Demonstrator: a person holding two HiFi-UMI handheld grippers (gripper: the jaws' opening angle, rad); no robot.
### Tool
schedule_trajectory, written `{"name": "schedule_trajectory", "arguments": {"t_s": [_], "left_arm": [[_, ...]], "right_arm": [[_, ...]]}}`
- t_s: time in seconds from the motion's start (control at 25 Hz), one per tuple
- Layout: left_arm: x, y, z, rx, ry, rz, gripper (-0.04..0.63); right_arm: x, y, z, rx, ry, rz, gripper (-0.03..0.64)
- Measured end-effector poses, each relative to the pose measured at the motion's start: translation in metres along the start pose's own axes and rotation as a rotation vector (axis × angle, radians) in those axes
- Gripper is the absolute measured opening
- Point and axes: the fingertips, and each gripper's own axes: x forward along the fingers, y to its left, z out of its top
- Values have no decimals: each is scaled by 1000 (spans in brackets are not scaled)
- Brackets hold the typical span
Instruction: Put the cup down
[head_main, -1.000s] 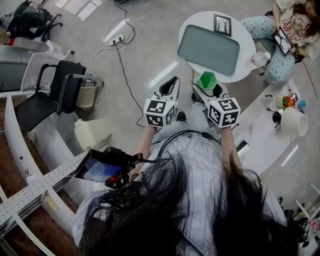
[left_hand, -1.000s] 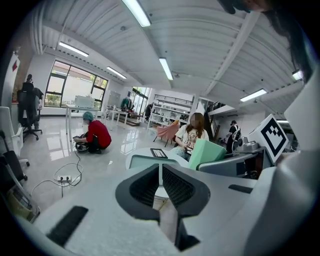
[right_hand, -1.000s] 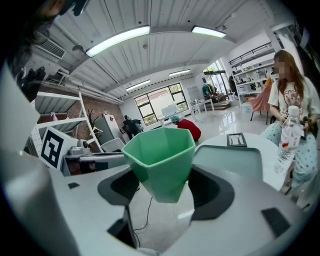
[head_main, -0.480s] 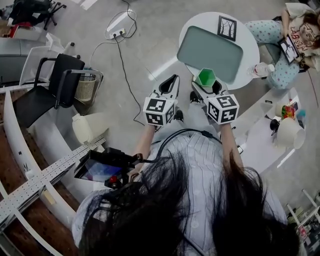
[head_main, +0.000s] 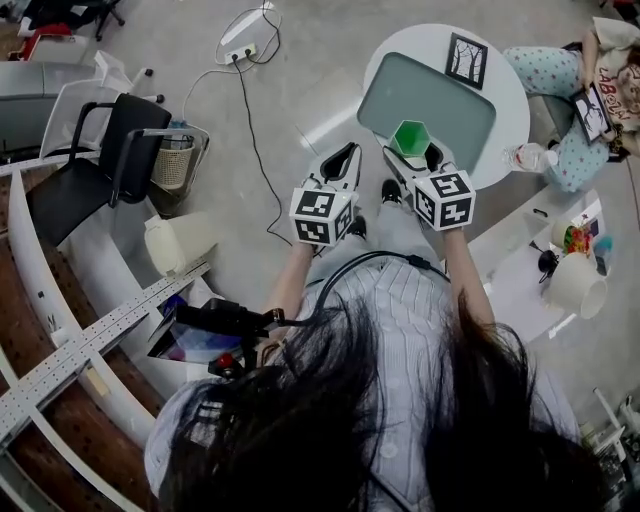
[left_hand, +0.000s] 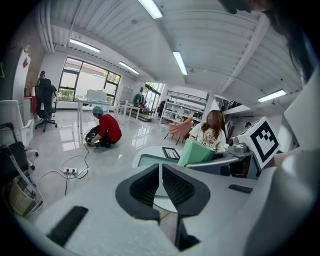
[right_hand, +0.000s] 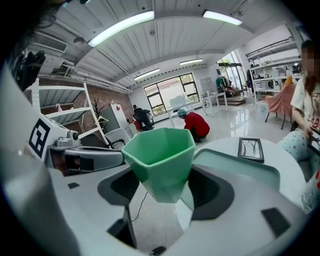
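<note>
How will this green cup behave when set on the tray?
Probably stiff: the green cup shows no dent where the right gripper squeezes it. Likely light, looking like thin plastic. It narrows to a small base, so it may tip on the tray.

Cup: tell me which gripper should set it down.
Right. The right gripper is shut on the green cup, close to the edge of the round table. The left gripper is shut on nothing, over the floor.
</note>
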Motion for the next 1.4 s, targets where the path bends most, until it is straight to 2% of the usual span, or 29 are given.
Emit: {"name": "schedule_trajectory", "arguments": {"t_s": [0.32,0.68,1.08,1.4], "left_arm": [[28,13,0,-16,13,40,29],[53,16,4,-25,23,57,28],[74,17,-12,-40,74,49,28],[80,21,-20,-57,100,63,28]], "right_arm": [[34,-26,-5,-114,44,16,318],[80,-61,-8,-196,95,33,318],[126,-84,-24,-225,167,45,318],[151,-93,-26,-262,158,54,318]]}}
